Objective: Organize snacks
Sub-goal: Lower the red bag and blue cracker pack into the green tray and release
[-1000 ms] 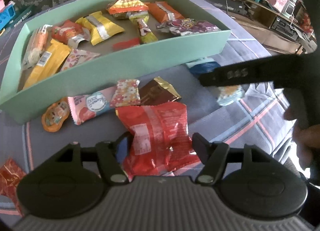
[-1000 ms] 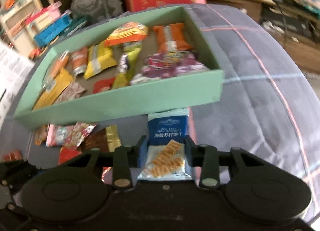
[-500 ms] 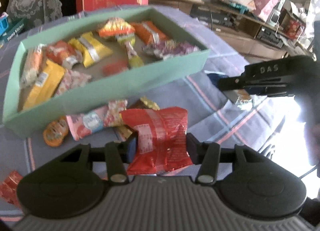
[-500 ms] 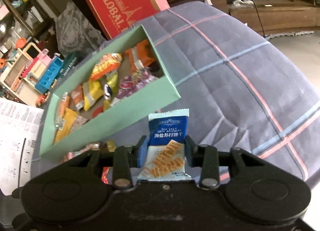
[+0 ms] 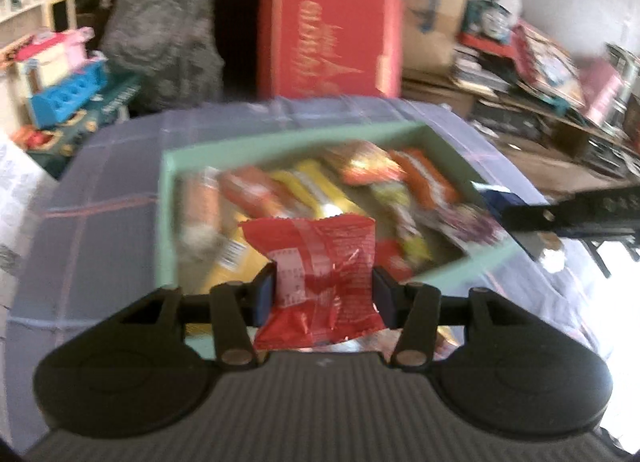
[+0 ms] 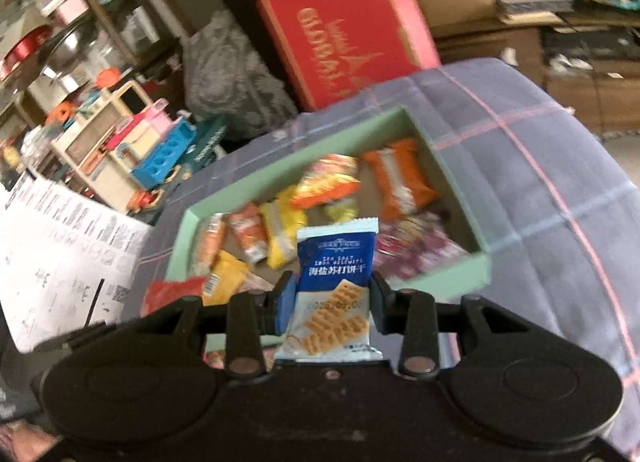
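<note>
Snacks fill the green box [image 6: 448, 282] on the plaid cloth [image 6: 540, 182]. Left gripper [image 5: 324, 292] clamps a red packet [image 5: 320, 278], held above the box's near wall. Right gripper [image 6: 330, 302] clamps a blue cracker packet [image 6: 334, 286], also above the box's near wall. A red carton [image 6: 344, 22] stands behind the box.

Left gripper [image 5: 324, 296] jaws closed onto red snack packet [image 5: 320, 282], lifted it off cloth; packet now hangs over green box [image 5: 166, 222] at 12 o'clock. Right gripper [image 6: 330, 304] raised blue cracker packet [image 6: 334, 286] above box too.
</note>
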`<state>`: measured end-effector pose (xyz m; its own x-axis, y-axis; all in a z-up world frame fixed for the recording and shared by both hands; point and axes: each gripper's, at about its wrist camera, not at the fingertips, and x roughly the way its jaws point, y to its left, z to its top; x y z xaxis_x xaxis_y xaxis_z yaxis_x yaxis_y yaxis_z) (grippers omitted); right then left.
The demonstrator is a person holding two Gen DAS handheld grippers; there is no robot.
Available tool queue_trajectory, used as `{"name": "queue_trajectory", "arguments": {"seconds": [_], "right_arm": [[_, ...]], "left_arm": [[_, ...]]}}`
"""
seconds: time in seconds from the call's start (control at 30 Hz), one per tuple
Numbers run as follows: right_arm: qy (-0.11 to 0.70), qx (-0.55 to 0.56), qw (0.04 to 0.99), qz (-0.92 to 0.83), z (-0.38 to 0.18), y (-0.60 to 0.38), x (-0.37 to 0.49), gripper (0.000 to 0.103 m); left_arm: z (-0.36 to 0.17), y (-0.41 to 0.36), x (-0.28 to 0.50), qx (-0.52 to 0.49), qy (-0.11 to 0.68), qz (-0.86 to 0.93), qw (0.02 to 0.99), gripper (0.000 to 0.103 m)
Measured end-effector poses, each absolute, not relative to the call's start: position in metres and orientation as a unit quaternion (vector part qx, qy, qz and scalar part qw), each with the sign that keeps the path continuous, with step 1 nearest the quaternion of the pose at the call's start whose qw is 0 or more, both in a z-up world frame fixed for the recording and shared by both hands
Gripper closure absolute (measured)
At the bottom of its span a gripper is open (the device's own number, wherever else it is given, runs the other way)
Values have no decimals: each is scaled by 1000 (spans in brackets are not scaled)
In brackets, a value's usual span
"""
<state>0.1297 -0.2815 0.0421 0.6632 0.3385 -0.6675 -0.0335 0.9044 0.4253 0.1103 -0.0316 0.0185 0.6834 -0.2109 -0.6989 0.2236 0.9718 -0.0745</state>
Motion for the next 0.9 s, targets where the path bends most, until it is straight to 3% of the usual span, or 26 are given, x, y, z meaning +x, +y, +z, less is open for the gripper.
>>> {"name": "queue_trajectory", "arguments": {"seconds": [0.27,0.77,0.8,0.87,0.9], "right_arm": [[420,163,882,138,36,-223,170,66],[451,144,870,142,13,-179,212,63],[450,143,870,143,13,-178,212,58],[443,136,874,144,14,-176,211,21],[437,131,878,141,15,-176,210,12]], "left_arm": [[9,17,153,0,392,-65,918,53],[-9,33,191,-8,403,-43,914,51],[-10,34,193,-9,402,-40,915,50],[-11,33,194,-9,400,-29,916,36],[-11,33,194,-10,399,-21,917,17]]}}
